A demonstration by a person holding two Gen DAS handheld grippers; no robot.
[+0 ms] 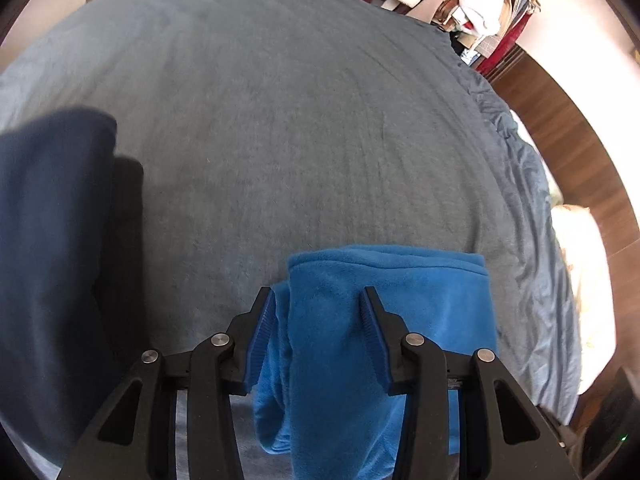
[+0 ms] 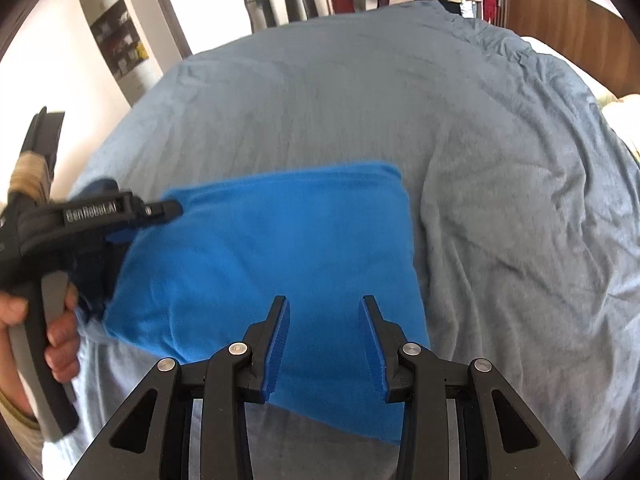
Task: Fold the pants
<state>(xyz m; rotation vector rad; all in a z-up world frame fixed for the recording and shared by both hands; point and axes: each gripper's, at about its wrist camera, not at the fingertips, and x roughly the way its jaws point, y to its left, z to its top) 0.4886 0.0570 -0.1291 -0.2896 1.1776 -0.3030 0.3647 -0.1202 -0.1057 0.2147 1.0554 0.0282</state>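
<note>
Bright blue fleece pants (image 2: 256, 264) lie folded into a compact rectangle on the grey-blue bed cover (image 2: 500, 200). In the left wrist view the pants (image 1: 400, 300) sit right at my left gripper (image 1: 318, 300), whose jaws stand open on either side of a raised fold at the pants' left edge. My right gripper (image 2: 322, 308) is open and empty just above the near edge of the pants. The left gripper (image 2: 120, 216) also shows in the right wrist view, at the pants' left edge, held by a hand.
A dark navy garment (image 1: 52, 240) lies on the bed (image 1: 280, 120) to the left. White pillows (image 1: 580, 280) lie at the right edge by a wooden headboard (image 1: 560, 120). Hanging clothes (image 1: 472, 0) fill the far side of the room.
</note>
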